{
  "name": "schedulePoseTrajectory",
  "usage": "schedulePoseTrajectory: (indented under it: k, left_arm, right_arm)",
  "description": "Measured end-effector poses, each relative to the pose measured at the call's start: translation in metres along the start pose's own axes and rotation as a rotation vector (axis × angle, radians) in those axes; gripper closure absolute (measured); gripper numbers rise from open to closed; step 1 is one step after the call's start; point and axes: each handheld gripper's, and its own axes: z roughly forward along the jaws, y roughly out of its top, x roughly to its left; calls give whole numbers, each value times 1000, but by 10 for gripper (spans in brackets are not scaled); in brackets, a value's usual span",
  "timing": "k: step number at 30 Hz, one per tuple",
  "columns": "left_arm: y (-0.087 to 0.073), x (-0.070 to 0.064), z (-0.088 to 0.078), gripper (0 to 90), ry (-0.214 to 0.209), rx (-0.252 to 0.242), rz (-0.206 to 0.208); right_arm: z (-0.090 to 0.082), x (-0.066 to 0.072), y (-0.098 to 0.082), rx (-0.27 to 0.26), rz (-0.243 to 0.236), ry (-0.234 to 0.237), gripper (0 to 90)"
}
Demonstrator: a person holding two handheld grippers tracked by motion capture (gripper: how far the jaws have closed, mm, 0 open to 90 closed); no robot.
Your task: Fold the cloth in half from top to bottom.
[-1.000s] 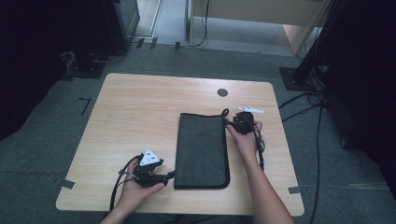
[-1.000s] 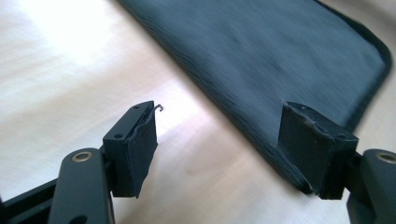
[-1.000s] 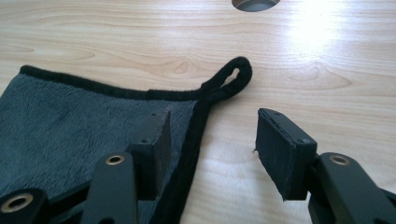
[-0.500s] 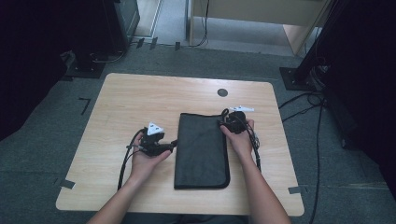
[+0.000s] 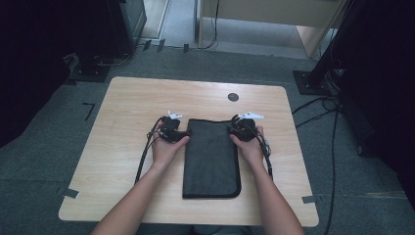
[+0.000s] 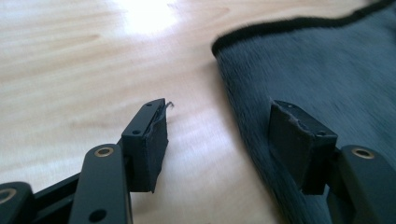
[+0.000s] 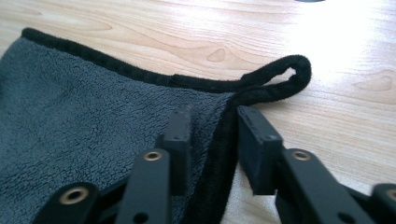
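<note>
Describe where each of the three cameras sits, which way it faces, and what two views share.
High view: above the near table edge, facing forward and down; forearms, left gripper, right gripper.
Left gripper view: on that gripper, facing the dark towel edge; its jaws straddle it.
Right gripper view: on that gripper, facing the towel's corner loop.
All share the towel.

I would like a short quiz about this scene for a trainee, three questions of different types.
1. True or false: the dark grey towel lies folded on the wooden table.
2. Which edge of the towel does the right hand-held gripper straddle? A) the edge near the hanging loop B) the edge nearest the person C) none
3. Fill in: one pad of the left hand-held gripper is over the bare table, the other over the ____.

Key: 1 true; 2 A; 3 towel.
</note>
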Motion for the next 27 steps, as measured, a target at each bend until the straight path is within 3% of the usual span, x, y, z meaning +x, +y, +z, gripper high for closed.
schedulePoseTrajectory:
  k: [3, 6, 8, 12, 14, 18, 21, 24, 27]
  left_arm:
    - [4, -5, 5, 412, 1, -3, 1]
    - [6, -12, 10, 454, 8, -7, 38]
    - [9, -15, 12, 574, -32, 1, 52]
    - [15, -17, 17, 812, -59, 12, 72]
    - [18, -15, 19, 858, -73, 20, 64]
    - [20, -9, 17, 877, -76, 22, 67]
    - [26, 0, 15, 878, -47, 8, 62]
    - [39, 14, 13, 879, 8, 0, 57]
    - [60, 27, 1, 878, 29, -68, 72]
  right_arm:
    - [0, -3, 0, 3, 33, 30, 757]
    - [2, -5, 1, 0, 64, 50, 796]
    - [2, -5, 1, -3, 67, 49, 803]
    - [3, -6, 0, -11, 76, 60, 817]
    - [3, -7, 0, -11, 80, 63, 823]
    - [5, -2, 2, -15, 53, 36, 832]
    - [10, 2, 7, -19, 50, 41, 835]
    - [18, 13, 19, -45, 27, 38, 837]
    - [23, 25, 37, -101, -12, 45, 837]
